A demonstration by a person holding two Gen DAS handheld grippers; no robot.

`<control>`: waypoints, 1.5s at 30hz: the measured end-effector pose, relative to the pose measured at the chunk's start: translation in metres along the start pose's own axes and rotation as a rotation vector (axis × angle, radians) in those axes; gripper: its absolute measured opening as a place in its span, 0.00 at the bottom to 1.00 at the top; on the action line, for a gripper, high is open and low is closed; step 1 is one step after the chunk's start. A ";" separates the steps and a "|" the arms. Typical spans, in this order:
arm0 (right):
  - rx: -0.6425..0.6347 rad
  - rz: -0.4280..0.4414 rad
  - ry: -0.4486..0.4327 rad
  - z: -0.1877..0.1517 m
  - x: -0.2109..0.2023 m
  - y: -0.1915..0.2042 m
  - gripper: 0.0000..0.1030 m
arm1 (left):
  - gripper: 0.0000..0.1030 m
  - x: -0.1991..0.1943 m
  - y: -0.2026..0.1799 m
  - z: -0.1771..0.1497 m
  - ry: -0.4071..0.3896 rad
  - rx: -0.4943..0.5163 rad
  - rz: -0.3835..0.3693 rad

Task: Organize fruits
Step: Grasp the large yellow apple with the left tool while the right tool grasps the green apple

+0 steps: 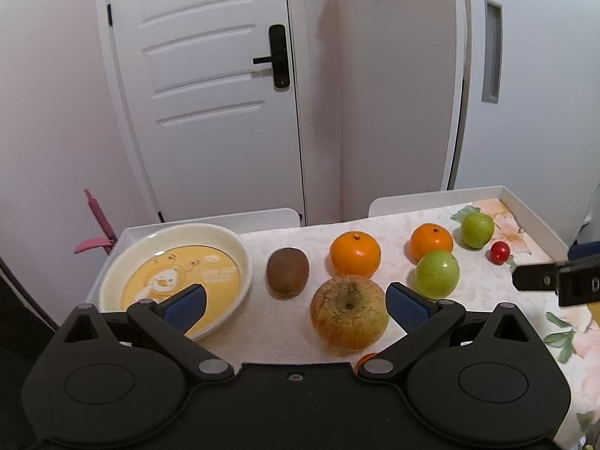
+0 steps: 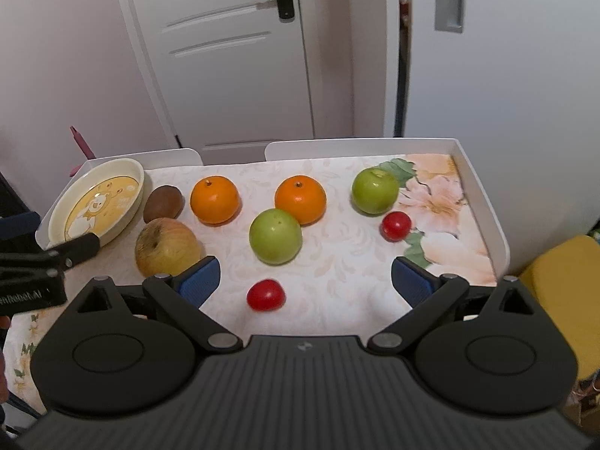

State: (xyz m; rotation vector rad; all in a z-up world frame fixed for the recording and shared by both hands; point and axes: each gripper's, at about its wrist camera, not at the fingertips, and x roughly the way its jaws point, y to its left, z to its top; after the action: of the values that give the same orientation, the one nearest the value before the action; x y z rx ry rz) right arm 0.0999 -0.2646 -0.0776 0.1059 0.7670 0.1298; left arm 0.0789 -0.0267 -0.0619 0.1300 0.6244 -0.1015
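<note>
My left gripper [image 1: 296, 302] is open above the near left of the table, its fingers straddling a wrinkled yellow apple [image 1: 349, 312] and the rim of a cream plate [image 1: 112, 262] with a yellow bear print. A kiwi [image 1: 287, 271], two oranges [image 1: 355, 253] [image 1: 431, 242], two green apples [image 1: 437, 274] [image 1: 477, 230] and a red cherry tomato [image 1: 500, 252] lie behind. My right gripper [image 2: 304, 281] is open and empty, with a second red tomato [image 2: 265, 294] just ahead between its fingers. The nearer green apple [image 2: 275, 236] sits beyond it.
A floral cloth covers the white tray-edged table [image 2: 483, 202]. A white door [image 1: 210, 86] and walls stand behind it. A pink object [image 1: 95, 225] is off the far left corner. A yellow cushion [image 2: 562, 292] sits to the right.
</note>
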 end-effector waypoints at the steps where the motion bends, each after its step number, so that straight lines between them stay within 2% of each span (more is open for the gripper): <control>1: -0.001 0.009 0.003 0.001 0.006 -0.002 1.00 | 1.00 0.006 -0.002 -0.002 0.001 0.001 -0.001; 9: 0.003 0.092 0.022 0.010 0.048 -0.015 1.00 | 0.99 0.042 -0.023 -0.010 0.019 0.010 -0.016; 16: 0.035 0.138 0.058 0.013 0.075 -0.018 1.00 | 0.92 0.070 -0.039 -0.016 0.052 0.016 -0.012; 23: 0.069 0.179 0.084 0.015 0.096 -0.016 0.94 | 0.87 0.090 -0.041 -0.020 0.086 -0.004 -0.003; 28: 0.073 0.195 0.101 0.014 0.107 -0.012 0.89 | 0.78 0.097 -0.043 -0.022 0.102 -0.011 -0.023; 34: 0.072 0.202 0.112 0.014 0.114 -0.008 0.82 | 0.77 0.096 -0.043 -0.022 0.096 -0.006 -0.025; 45: 0.052 0.190 0.110 0.014 0.116 -0.002 0.76 | 0.77 0.095 -0.042 -0.023 0.092 -0.005 -0.011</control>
State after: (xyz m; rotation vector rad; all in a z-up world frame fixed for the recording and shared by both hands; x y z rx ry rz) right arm 0.1929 -0.2495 -0.1470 0.2222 0.8694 0.2981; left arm 0.1364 -0.0694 -0.1397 0.1273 0.7173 -0.1050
